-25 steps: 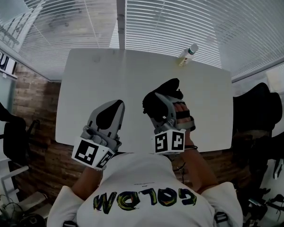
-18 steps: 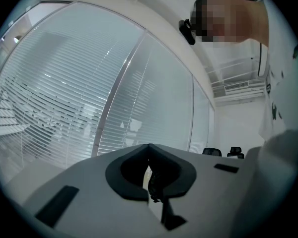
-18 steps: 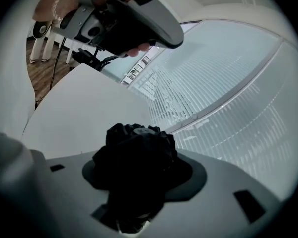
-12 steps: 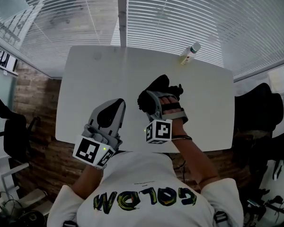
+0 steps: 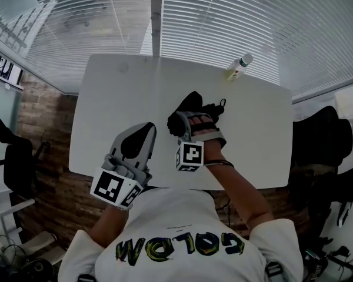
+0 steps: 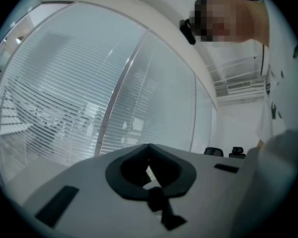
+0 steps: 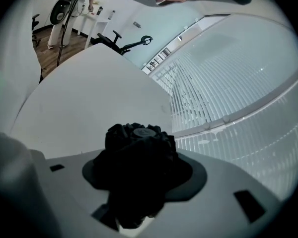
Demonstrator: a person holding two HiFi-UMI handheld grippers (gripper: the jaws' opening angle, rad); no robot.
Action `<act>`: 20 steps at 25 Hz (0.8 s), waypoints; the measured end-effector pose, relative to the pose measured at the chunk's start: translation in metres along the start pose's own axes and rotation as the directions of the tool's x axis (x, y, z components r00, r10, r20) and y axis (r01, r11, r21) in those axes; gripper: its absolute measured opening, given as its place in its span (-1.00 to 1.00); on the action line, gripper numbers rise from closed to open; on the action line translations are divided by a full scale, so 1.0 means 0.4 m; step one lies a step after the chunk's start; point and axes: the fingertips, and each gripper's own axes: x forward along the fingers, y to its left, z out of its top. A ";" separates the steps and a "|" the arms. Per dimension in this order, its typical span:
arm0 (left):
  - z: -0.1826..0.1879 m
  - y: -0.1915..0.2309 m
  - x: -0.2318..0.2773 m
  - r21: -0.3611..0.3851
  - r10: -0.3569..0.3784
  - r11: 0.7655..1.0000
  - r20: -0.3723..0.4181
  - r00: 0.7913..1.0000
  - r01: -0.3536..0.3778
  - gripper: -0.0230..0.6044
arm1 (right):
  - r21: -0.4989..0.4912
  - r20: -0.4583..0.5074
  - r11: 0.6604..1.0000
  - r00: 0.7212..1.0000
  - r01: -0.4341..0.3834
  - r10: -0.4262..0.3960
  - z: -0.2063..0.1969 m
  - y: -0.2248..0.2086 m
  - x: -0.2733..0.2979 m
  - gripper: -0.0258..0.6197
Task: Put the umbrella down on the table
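Observation:
A folded black umbrella [image 5: 192, 105] is gripped in my right gripper [image 5: 195, 121], which tilts down over the middle of the white table [image 5: 106, 110]. In the right gripper view the umbrella's bunched black end [image 7: 138, 150] fills the gap between the grey jaws, and both pads press on it. Whether it touches the tabletop I cannot tell. A short strap sticks out toward the right [image 5: 219, 106]. My left gripper [image 5: 142, 131] hovers near the table's front edge, left of the umbrella, shut with nothing in it [image 6: 148, 146].
A small bottle [image 5: 238, 67] lies at the table's far edge, in front of the window blinds [image 5: 223, 22]. An office chair [image 5: 12, 175] stands left of the table and dark chairs [image 5: 323, 140] stand on its right.
My right gripper has sunk toward the tabletop with the umbrella, drifting a little left and farther in while rolling. The left gripper has stayed put.

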 end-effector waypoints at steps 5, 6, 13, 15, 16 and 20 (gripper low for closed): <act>0.000 0.005 -0.012 0.002 0.004 1.000 0.000 1.000 -0.004 -0.89 | -0.054 -0.014 0.998 1.000 -0.027 0.026 0.015 0.027 0.037 -0.18; 0.000 0.006 -0.014 0.002 0.006 1.000 0.000 1.000 -0.006 -0.89 | -0.064 -0.017 0.997 0.999 -0.032 0.031 0.017 0.030 0.044 -0.18; -0.004 0.017 -0.020 -0.002 0.018 1.000 -0.010 1.000 -0.018 -0.89 | -0.074 -0.007 0.995 0.997 -0.073 0.073 0.027 0.043 0.092 -0.18; -0.004 0.018 -0.020 -0.003 0.020 1.000 -0.012 1.000 -0.020 -0.89 | -0.079 -0.006 0.993 0.996 -0.088 0.087 0.029 0.051 0.106 -0.17; -0.003 0.018 -0.021 -0.003 0.021 1.000 -0.013 1.000 -0.022 -0.89 | -0.081 -0.005 0.992 0.996 -0.095 0.094 0.030 0.055 0.112 -0.17; -0.002 0.023 -0.028 -0.003 0.035 0.999 -0.015 0.999 -0.035 -0.89 | -0.090 -0.005 0.989 0.993 -0.118 0.118 0.032 0.071 0.137 -0.17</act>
